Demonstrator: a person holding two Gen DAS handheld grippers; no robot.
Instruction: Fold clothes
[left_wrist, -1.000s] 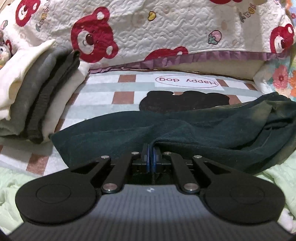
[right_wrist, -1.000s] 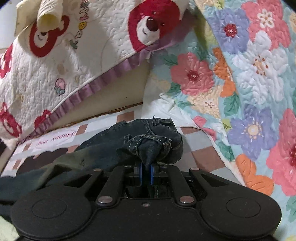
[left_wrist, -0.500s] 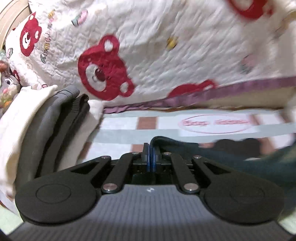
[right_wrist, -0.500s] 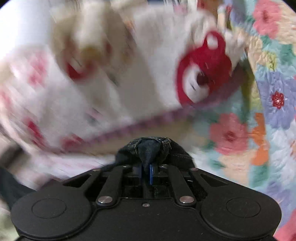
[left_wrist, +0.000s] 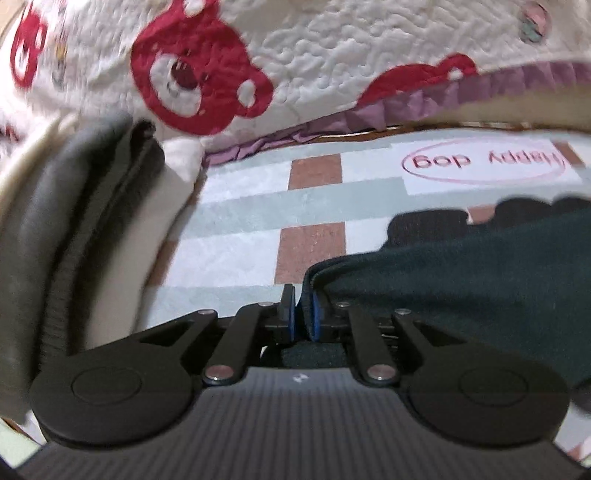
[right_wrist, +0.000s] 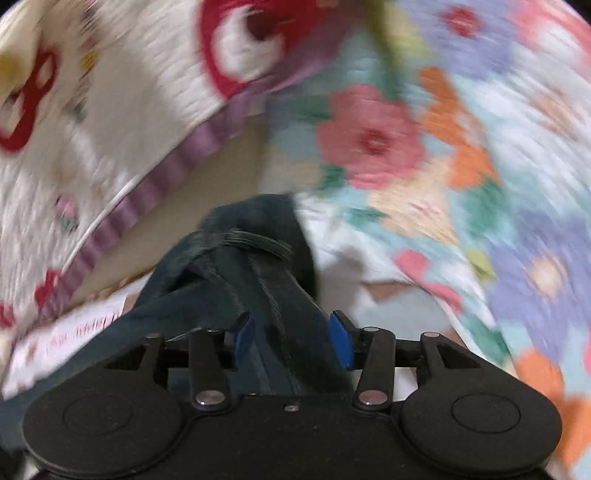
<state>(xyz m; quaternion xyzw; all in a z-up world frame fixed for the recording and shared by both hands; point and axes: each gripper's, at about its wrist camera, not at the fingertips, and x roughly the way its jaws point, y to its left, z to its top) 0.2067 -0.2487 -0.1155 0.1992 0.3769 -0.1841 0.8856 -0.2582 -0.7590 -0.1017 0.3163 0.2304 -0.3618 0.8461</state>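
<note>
Since a second earlier the dark trousers (left_wrist: 480, 295) had been carried across the checked bed sheet (left_wrist: 258, 199), and the right gripper (right_wrist: 291, 334) had let its fingers spread apart, the denim waistband (right_wrist: 255, 258) lying loose between them. The left gripper (left_wrist: 301, 314) stayed pinched on the garment's edge, low over the sheet. A fold was apparently being laid down; next, the left would likely have to release and the layers be smoothed. A stack of folded clothes (left_wrist: 74, 240) stood just left.
</note>
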